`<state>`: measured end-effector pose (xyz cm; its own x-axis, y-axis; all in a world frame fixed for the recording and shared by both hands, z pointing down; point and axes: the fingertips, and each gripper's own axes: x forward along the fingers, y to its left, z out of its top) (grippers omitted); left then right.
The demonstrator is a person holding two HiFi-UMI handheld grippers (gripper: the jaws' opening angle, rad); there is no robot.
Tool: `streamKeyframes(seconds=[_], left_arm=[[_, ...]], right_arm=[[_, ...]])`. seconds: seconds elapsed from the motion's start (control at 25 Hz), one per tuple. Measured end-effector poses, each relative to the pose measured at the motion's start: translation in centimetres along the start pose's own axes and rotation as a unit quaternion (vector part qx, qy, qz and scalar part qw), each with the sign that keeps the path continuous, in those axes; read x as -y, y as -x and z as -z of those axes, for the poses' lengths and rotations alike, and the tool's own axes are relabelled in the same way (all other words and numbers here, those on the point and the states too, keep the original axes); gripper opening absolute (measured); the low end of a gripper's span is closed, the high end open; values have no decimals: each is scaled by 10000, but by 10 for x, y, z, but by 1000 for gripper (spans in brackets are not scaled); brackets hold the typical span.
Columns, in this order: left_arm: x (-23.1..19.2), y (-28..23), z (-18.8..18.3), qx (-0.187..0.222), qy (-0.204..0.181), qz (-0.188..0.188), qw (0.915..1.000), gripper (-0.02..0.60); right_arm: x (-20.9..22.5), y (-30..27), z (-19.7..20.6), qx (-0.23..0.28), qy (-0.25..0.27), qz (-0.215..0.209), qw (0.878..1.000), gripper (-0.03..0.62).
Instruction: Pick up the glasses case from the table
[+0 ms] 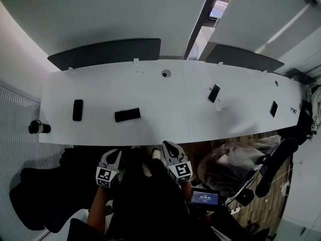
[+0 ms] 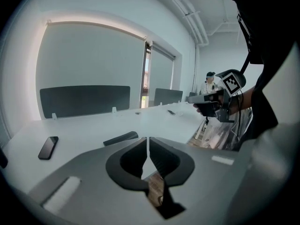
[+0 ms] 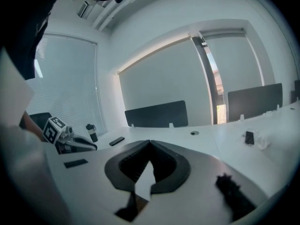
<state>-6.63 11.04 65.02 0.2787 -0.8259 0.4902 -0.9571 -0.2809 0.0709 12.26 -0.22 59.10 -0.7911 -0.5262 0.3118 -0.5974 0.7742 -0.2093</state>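
Observation:
The black glasses case (image 1: 127, 115) lies flat on the long white table (image 1: 165, 119), left of the middle and a little in from the near edge. In the left gripper view the case (image 2: 121, 138) shows just beyond and left of the jaw tips. My left gripper (image 1: 114, 153) hangs short of the table's near edge, shut and empty. My right gripper (image 1: 168, 145) is beside it, also off the table, its jaws meeting at the tips with nothing between them. Each gripper sees the other: the right gripper (image 2: 206, 108) and the left gripper (image 3: 86, 146).
A dark phone (image 1: 77, 110) lies left of the case, and a black bottle (image 1: 39, 127) stands at the table's left end. Another phone (image 1: 214, 93) leans on a clear stand at the right, with one more (image 1: 273, 108) farther right. Dark chairs (image 1: 45, 185) and a clutter of bags (image 1: 241, 159) lie below the near edge.

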Motion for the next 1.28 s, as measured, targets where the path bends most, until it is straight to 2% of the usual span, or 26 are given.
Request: streamKeyframes(seconds=[0.28, 0.48, 0.68, 0.88, 1.0, 1.12, 1.28], left_arm=[[-37, -29, 4, -88, -199, 543, 9983, 26], [-73, -56, 8, -186, -338, 892, 9953, 28], [-105, -80, 11, -272, -546, 1109, 9920, 35], [-137, -103, 24, -483, -465, 1183, 9907, 57], [-152, -114, 36, -659, -548, 1188, 9892, 94], [-162, -125, 49, -887, -777, 1250, 9851, 194], [-161, -141, 81, -1230, -1090, 1620, 9730, 320]], right_arm=[[-1, -10, -11, -50, 26, 594, 9982, 6], [-11, -27, -24, -220, 149, 864, 9959, 6], [-14, -39, -33, -258, 123, 1192, 9925, 6], [-23, -51, -30, -394, 60, 1398, 9894, 6], [-30, -62, -25, -396, 18, 1407, 9893, 6], [-36, -72, -28, -455, 103, 1433, 9886, 8], [-35, -71, -32, -305, 102, 1539, 9876, 6]])
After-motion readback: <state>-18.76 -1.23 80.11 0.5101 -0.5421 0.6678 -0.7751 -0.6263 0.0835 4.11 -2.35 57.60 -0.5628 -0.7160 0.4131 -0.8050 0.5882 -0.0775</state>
